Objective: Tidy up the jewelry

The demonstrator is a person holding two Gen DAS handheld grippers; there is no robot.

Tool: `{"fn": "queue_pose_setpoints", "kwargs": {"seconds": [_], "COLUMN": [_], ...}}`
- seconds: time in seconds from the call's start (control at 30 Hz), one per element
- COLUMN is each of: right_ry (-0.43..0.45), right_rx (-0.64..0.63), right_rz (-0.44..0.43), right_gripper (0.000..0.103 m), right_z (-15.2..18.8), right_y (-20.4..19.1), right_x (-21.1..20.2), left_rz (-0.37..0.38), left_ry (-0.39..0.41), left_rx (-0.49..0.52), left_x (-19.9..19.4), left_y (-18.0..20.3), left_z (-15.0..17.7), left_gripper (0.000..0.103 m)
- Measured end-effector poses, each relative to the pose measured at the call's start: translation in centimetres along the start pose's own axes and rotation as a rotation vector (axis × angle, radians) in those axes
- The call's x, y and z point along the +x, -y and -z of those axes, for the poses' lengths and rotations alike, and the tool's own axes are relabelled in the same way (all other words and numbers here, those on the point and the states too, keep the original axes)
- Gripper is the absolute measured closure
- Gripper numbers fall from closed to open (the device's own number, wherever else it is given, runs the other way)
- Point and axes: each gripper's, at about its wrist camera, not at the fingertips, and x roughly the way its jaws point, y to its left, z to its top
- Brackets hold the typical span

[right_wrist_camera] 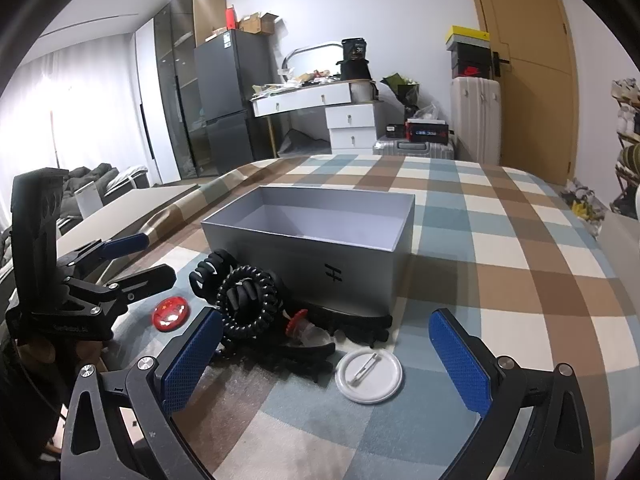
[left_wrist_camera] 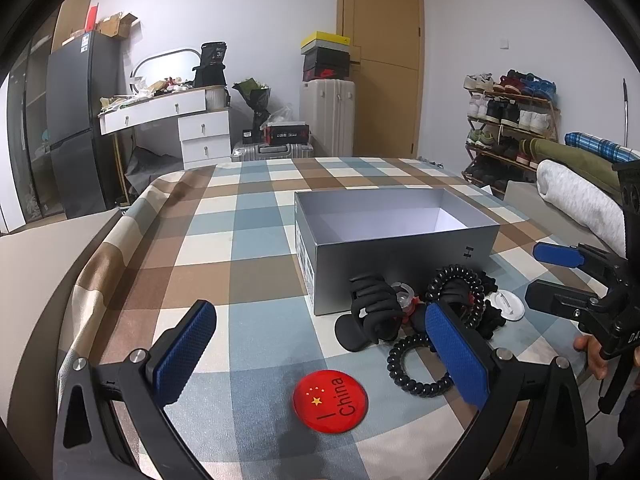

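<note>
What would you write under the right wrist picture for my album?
Open right gripper hovers over a white round pin badge and black spiral hair ties before an empty grey cardboard box.

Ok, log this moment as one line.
left gripper open, empty | right gripper open, empty | grey box empty | red badge, hair ties on tablecloth

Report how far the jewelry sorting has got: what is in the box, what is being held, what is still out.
Done: nothing visible; the grey box shows only bare floor. In hand: nothing; the left gripper and right gripper both hang open above the cloth. Left: the red badge, white badge, coiled hair ties and black claw clips all lie in front of the box.
</note>
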Motion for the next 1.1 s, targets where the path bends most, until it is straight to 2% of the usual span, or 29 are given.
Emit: {"fn": "queue_pose_setpoints", "kwargs": {"seconds": [1.1], "right_ry": [-0.017], "right_rx": [0.023], "right_rz": [-0.002], "right_gripper": [0.000], "right_z": [-0.11], "right_y": [0.18], "right_x": [-0.02], "left_rz": [-0.039], "left_ry": [-0.021], "left_rx": [0.021], "left_x": [0.13], "left_y": [0.25], "left_z": [0.03], "left_gripper": [0.001]}}
